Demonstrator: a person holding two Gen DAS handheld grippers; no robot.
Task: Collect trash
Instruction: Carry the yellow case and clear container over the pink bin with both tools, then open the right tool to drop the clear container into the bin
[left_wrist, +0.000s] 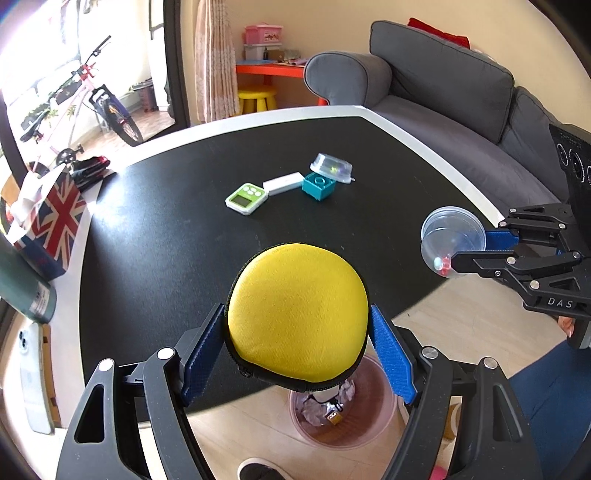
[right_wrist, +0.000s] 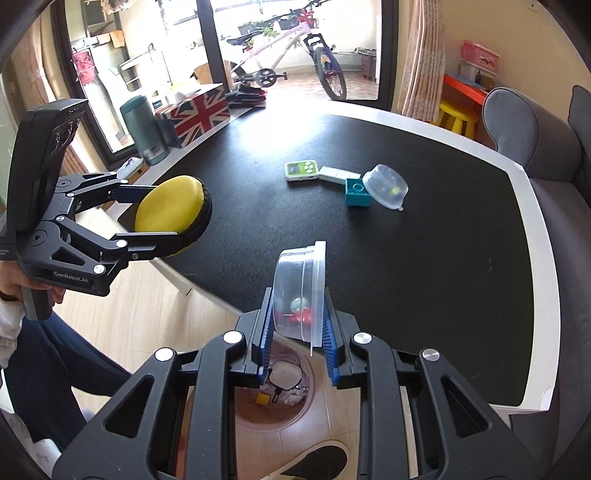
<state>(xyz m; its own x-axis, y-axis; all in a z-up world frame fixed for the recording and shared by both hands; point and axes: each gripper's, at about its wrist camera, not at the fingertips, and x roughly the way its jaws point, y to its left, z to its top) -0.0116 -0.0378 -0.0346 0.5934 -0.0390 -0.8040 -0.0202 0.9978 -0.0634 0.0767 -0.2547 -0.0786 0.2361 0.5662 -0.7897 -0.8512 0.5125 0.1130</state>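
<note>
A round yellow zip pouch (left_wrist: 297, 317) is clamped between the blue pads of the left gripper (left_wrist: 297, 349), held in the air over the near edge of the black table (left_wrist: 177, 236). Beside it, the right gripper (right_wrist: 297, 334) is closed on a clear plastic container (right_wrist: 300, 291) turned on its side, with small coloured bits inside; it too hangs at the table's near edge. Directly below both, on the wooden floor beside the table, stands a pinkish trash bin (left_wrist: 373, 417) holding crumpled paper and scraps. Out on the table's middle lie a green timer (left_wrist: 246, 199), a white box (left_wrist: 282, 183), a teal block (left_wrist: 318, 186) and a second clear container (left_wrist: 330, 167) leaning on the block. At the table's left edge sits a Union Jack tissue box (left_wrist: 51, 221).
</note>
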